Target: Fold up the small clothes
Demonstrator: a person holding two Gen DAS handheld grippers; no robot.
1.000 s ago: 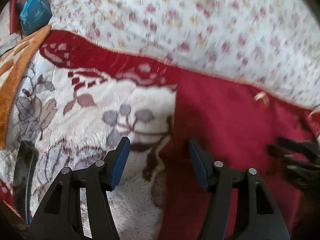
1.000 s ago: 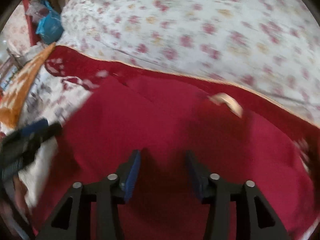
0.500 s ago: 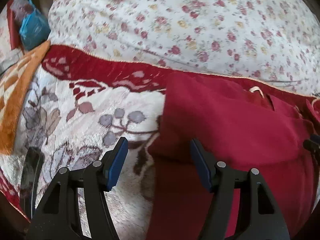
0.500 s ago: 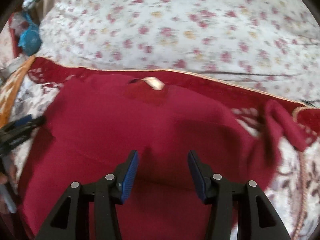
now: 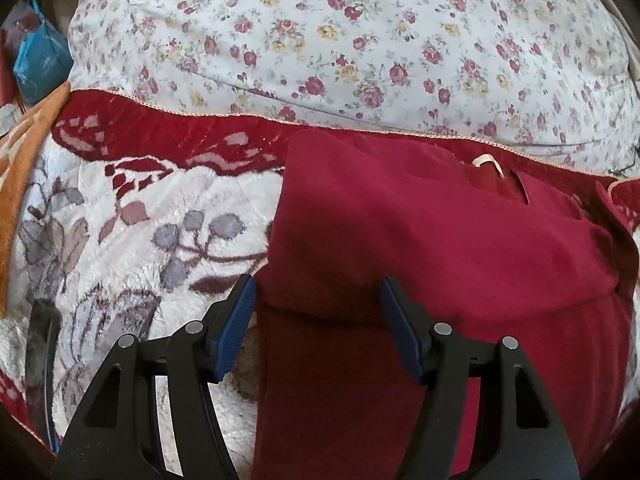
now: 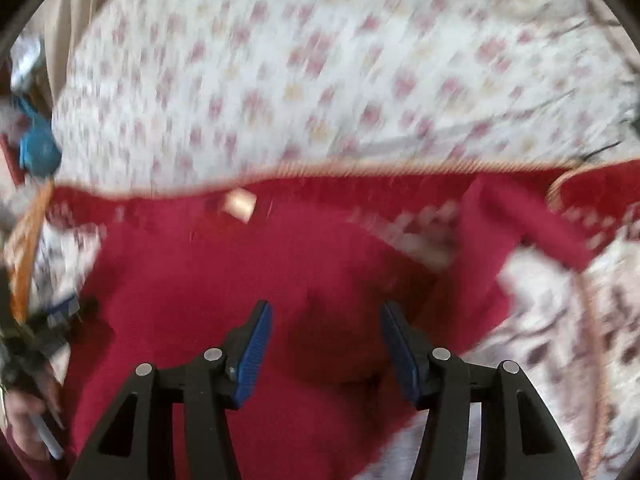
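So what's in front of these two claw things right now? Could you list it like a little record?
garment: red garment, partly folded, on the blanket
label: pale tag at its far edge
surface: plush flowered blanket
behind: floral bedding
left gripper: open, above the garment's fold, nothing pinched
right gripper: open, jaws just opening, over the garment, view blurred

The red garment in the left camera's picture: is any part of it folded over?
Yes, the red garment has its upper part doubled over, its folded edge lying across the lower part.

floral duvet (image 5: 360, 40) | patterned plush blanket (image 5: 132, 232) | blue bag (image 5: 40, 60) | orange cloth (image 5: 20, 168)
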